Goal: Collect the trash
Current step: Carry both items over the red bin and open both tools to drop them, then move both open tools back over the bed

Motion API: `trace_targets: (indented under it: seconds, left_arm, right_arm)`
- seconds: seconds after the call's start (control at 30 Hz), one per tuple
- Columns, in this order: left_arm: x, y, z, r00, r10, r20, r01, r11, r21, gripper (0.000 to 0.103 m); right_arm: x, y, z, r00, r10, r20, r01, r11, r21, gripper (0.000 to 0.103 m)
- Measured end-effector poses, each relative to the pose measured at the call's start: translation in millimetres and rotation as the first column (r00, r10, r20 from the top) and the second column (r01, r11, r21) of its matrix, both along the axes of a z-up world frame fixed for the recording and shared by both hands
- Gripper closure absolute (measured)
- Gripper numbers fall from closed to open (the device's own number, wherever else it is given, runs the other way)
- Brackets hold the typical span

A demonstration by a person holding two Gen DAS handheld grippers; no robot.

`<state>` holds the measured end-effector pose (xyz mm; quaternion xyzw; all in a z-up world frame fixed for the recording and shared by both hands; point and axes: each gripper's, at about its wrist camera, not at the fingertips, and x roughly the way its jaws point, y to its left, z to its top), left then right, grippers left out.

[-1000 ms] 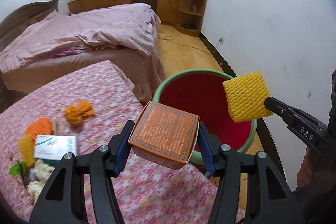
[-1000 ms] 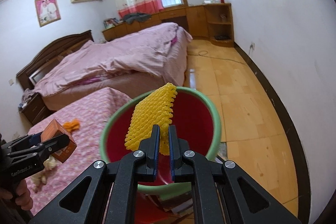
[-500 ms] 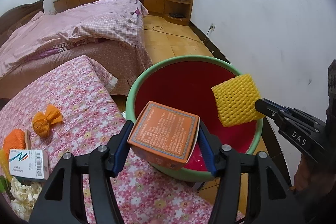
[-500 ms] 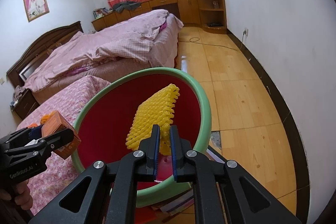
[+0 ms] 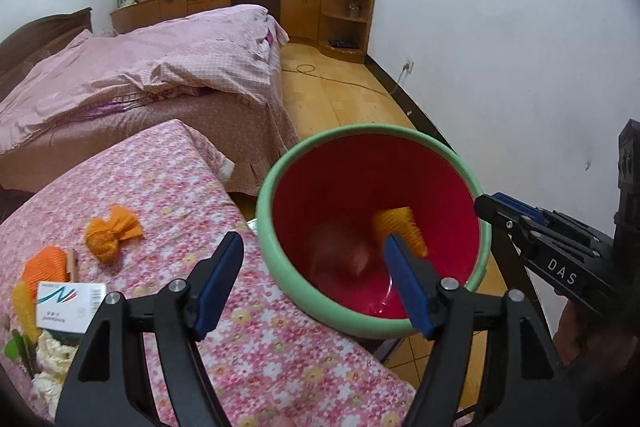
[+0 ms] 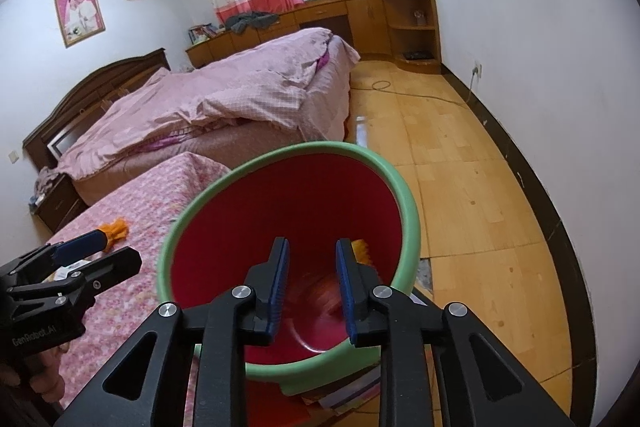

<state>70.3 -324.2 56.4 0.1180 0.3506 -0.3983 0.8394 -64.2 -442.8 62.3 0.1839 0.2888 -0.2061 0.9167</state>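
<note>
Orange wrapper point(image 5: 113, 233) clear in left view only

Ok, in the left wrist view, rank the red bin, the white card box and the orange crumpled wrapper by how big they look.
1. Red bin, by far the largest.
2. White card box.
3. Orange crumpled wrapper.

The last two look nearly alike, and the box lies nearer the camera, so their order is unsure.
</note>
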Motion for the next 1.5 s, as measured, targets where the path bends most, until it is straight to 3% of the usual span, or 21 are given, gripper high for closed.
trace_targets:
  seconds: [0.17, 0.33, 0.77, 1.3, 1.5]
  left_arm:
    - [-3, 21, 11, 0.999, 0.033, 0.01, -0.033, 0.999, -0.006, 0.03]
    - [-5, 48, 19, 0.996, 0.089, 0.013, -0.089, 0.996, -0.008, 0.03]
    - [-10, 136, 41, 0.963, 0.268, 0.006, -0.268, 0.961, -0.064, 0.03]
    - [-6, 252, 37, 0.87, 0.494, -0.003, -0.493, 0.867, -0.072, 0.03]
    - [8, 284, 26, 0.827, 0.563, -0.014, -0.562, 0.825, -0.051, 0.03]
  right_arm:
    - [-2, 12, 8, 1.0, 0.02, 0.018, -0.02, 1.0, -0.002, 0.077]
    - [-6, 27, 20, 0.997, 0.045, 0.055, -0.045, 0.999, -0.002, 0.062]
    - [-8, 74, 41, 0.987, 0.135, 0.09, -0.135, 0.991, -0.009, 0.056]
    - [12, 147, 53, 0.956, 0.28, 0.089, -0.278, 0.96, -0.032, 0.054]
    - [27, 165, 46, 0.947, 0.315, 0.06, -0.313, 0.949, -0.035, 0.046]
